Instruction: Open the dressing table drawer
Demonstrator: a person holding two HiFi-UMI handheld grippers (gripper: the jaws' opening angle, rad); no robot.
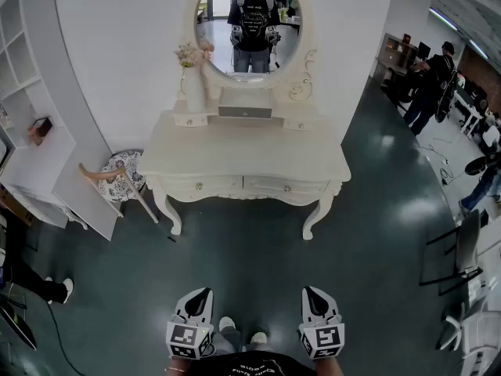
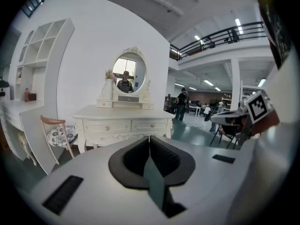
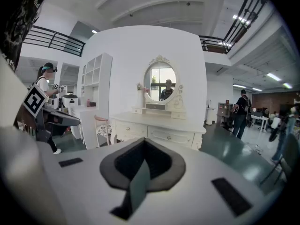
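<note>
Shut and empty, left gripper (image 1: 202, 294) and right gripper (image 1: 311, 292) hung well apart from the desk (image 1: 243, 159).
Gripper views showed jaws pressed together and the closed drawers (image 1: 286, 186) face-on; the head view alone showed the floor (image 1: 243, 265) between.

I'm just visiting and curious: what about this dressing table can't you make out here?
Drawers: contents, every view; shut fronts hide them.
Back legs: head view; tabletop covers them.
Shelf item: head view; too small to name.
</note>
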